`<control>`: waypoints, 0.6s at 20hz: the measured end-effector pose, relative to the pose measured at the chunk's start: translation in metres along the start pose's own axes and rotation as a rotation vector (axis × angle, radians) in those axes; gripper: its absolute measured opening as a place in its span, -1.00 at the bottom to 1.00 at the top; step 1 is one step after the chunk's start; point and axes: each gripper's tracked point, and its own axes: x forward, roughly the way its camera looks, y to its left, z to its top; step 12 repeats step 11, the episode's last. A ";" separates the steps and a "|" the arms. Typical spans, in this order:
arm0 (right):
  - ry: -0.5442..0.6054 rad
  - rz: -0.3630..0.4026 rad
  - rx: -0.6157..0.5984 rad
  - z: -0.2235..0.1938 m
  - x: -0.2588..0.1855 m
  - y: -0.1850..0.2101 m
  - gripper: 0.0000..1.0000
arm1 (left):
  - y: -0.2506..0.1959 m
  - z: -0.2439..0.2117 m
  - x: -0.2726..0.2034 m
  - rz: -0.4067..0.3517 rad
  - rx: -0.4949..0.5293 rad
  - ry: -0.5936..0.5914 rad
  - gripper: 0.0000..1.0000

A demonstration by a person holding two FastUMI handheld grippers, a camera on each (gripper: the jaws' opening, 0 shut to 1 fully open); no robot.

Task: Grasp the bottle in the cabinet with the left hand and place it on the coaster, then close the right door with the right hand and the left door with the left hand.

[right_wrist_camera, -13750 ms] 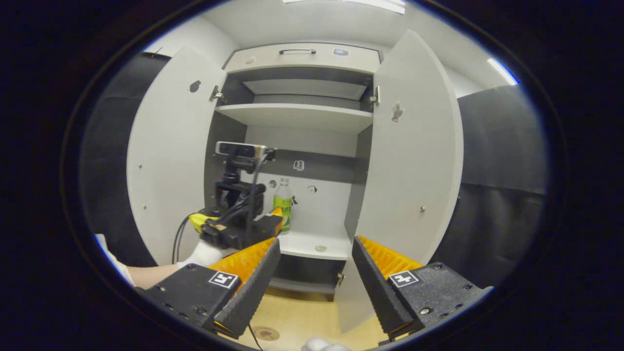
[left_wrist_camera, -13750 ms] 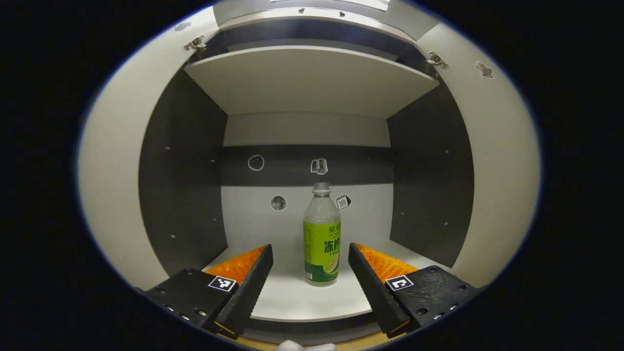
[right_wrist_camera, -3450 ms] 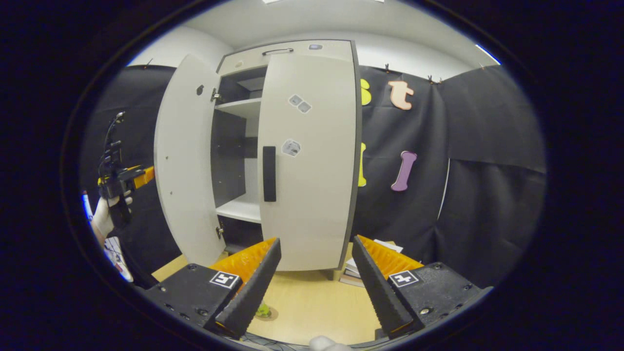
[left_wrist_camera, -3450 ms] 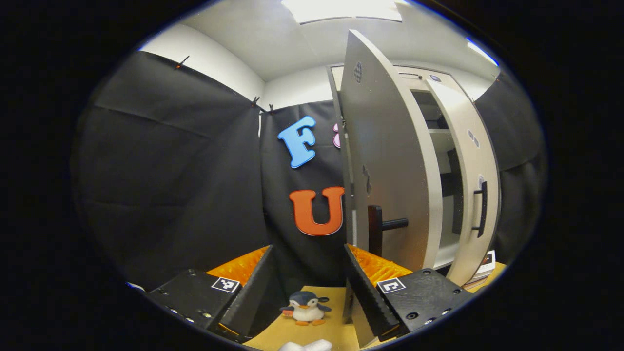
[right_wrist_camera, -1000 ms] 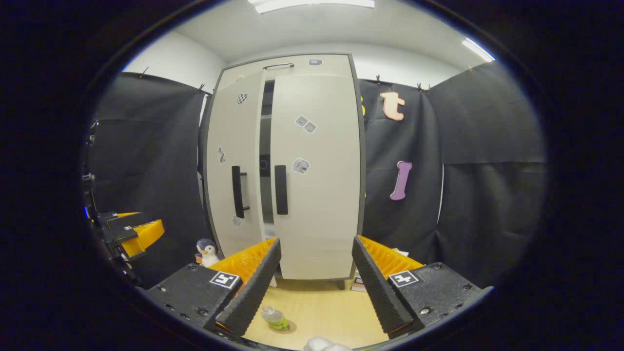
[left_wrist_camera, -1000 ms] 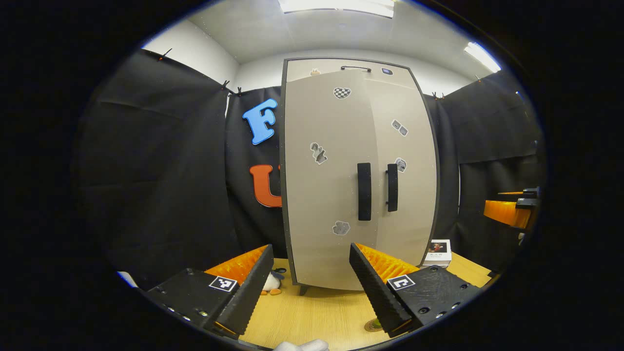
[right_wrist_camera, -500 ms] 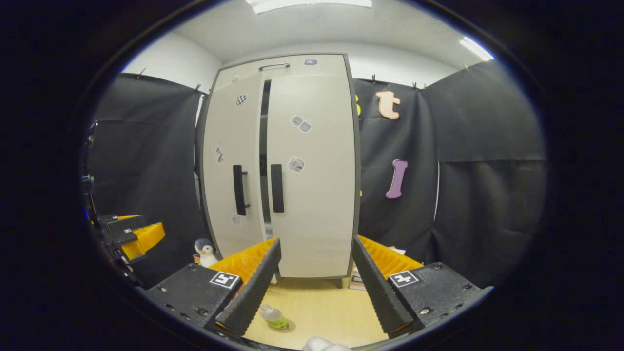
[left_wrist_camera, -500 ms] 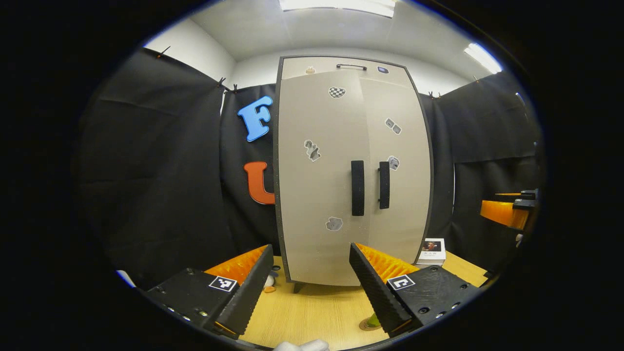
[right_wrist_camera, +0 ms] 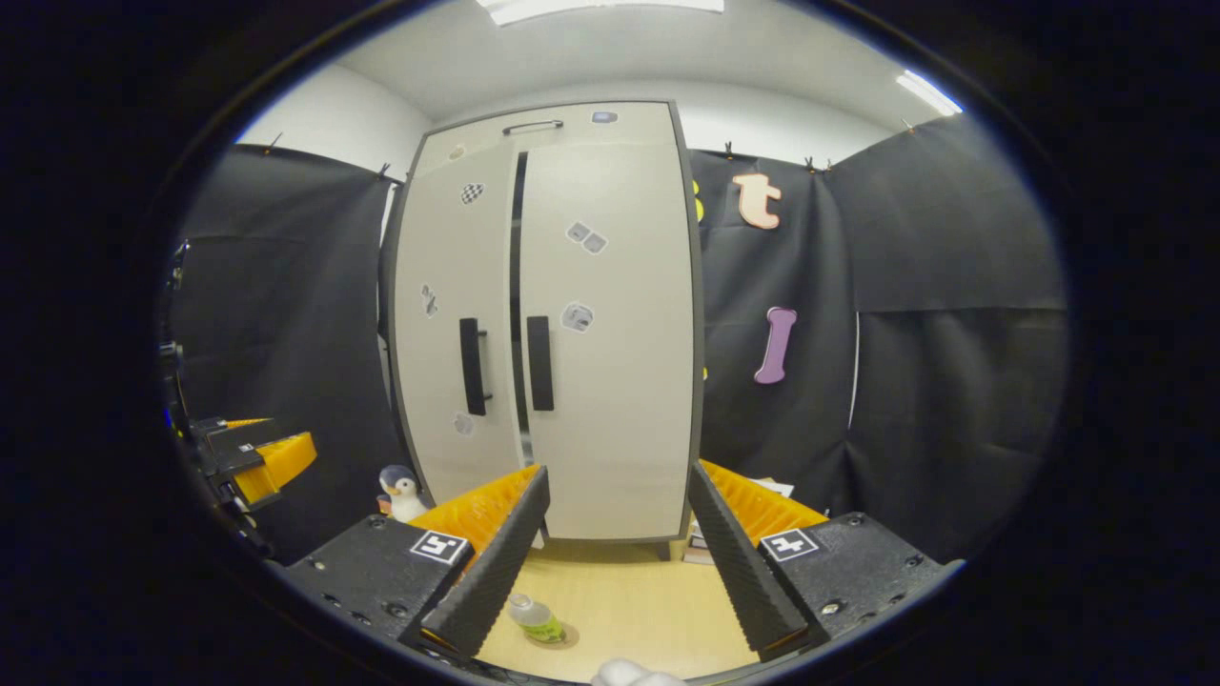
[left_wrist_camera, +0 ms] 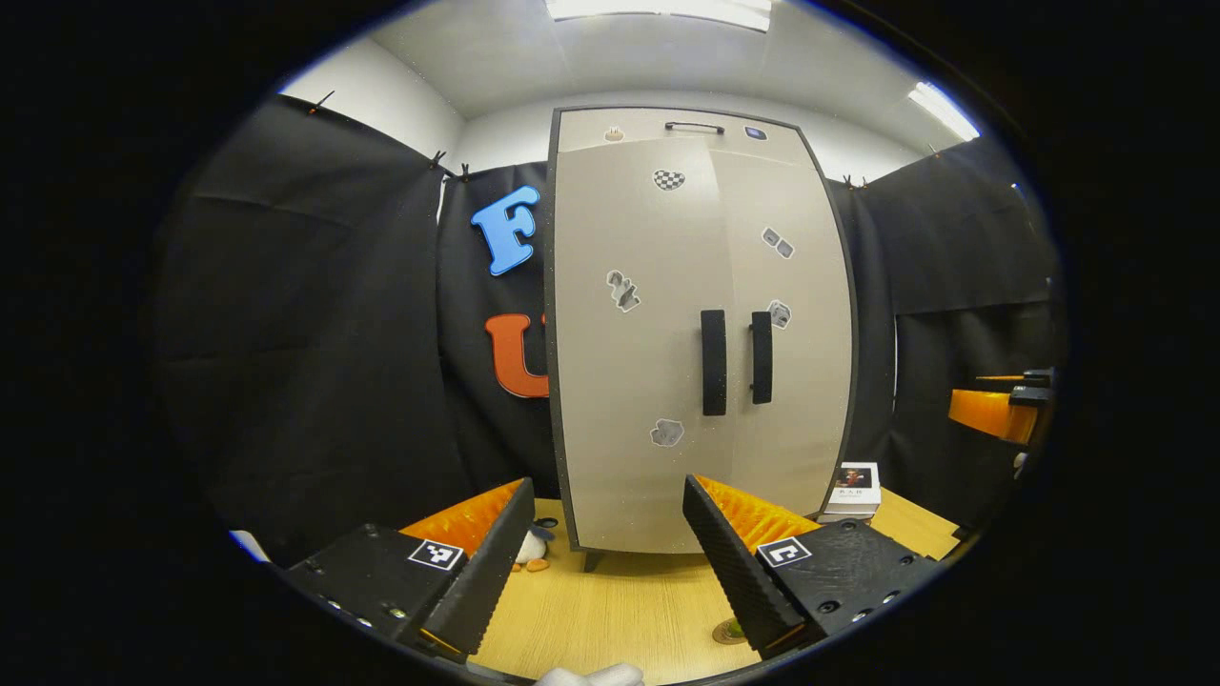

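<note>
Wooden counter (right_wrist_camera: 629, 610): carries the bottle (right_wrist_camera: 536, 619), which stands on the coaster (right_wrist_camera: 558, 636) in front of the cabinet (right_wrist_camera: 543, 324), well apart from both tools.
Right door (right_wrist_camera: 610, 324): looks flush with the frame.
Left door (right_wrist_camera: 448, 324): from the right gripper view a thin dark slit shows along its inner edge by the handle (right_wrist_camera: 471, 367); from the left gripper view the two doors look level, so I judge it nearly or just seated.
Left gripper (left_wrist_camera: 605, 553): fingers spread, holding nothing, back from the door.
Right gripper (right_wrist_camera: 615, 543): fingers spread, holding nothing.
Doing it well: a flat push near the handle side, not the hinge side, would seat that door without a bounce.
</note>
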 end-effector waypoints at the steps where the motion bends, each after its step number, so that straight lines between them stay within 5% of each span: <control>1: -0.003 -0.003 -0.002 0.001 0.000 -0.001 0.89 | 0.000 0.000 0.001 -0.001 -0.003 0.001 0.92; 12: -0.001 -0.009 -0.001 0.003 0.000 -0.004 0.89 | -0.006 0.005 0.002 -0.017 -0.010 -0.009 0.92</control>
